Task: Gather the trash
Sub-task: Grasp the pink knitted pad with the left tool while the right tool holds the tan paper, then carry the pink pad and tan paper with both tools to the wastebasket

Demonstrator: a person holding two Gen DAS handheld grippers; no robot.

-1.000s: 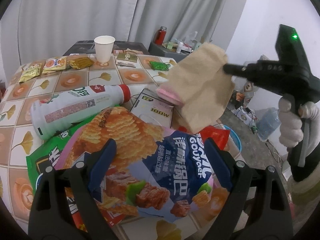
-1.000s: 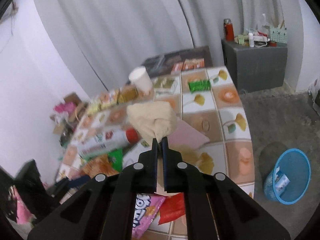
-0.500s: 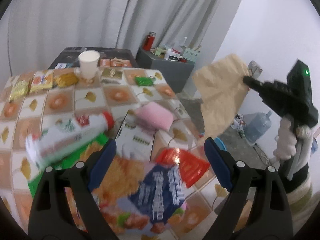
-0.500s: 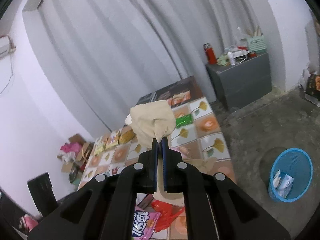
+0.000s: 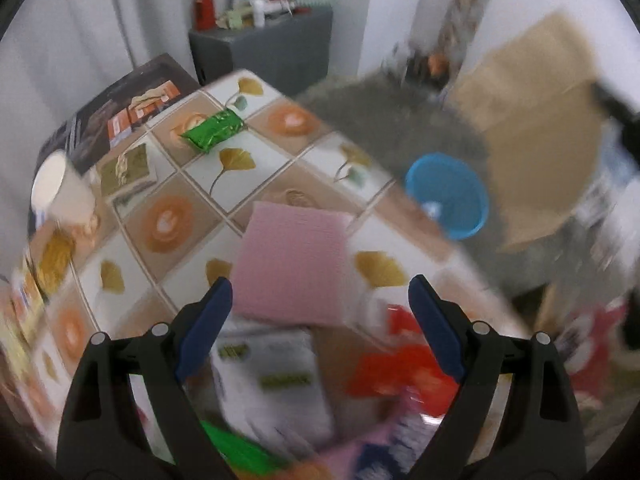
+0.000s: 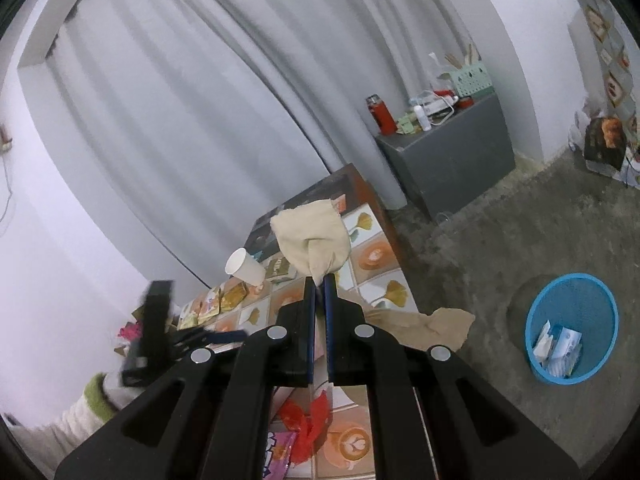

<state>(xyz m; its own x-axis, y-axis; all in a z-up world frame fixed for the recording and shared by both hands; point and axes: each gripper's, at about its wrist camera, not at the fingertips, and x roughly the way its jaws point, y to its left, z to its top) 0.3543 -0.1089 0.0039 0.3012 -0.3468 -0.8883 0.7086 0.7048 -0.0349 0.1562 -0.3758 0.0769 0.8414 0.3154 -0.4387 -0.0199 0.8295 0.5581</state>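
Observation:
My right gripper (image 6: 319, 280) is shut on a brown paper bag (image 6: 310, 236) and holds it in the air beside the table's right edge; the bag also shows in the left wrist view (image 5: 536, 128), above the floor near the bin. A blue trash basket (image 6: 572, 328) stands on the floor to the right, with white packaging inside; it also shows in the left wrist view (image 5: 448, 194). My left gripper (image 5: 320, 304) is open and empty above the table, over a pink pad (image 5: 292, 264), a white box (image 5: 268, 376) and a red wrapper (image 5: 400, 364).
The tiled table (image 5: 168, 216) holds a green packet (image 5: 212, 130), a paper cup (image 5: 60, 188), snack packets (image 5: 44, 264) at the left and a dark box (image 5: 120, 104) at the back. A grey cabinet (image 6: 452, 156) stands by the curtain. The floor around the basket is grey carpet.
My left gripper has swung right and forward, away from the chips bags, toward the table's right side. My right gripper has carried the paper bag further out from the table, toward the basket.

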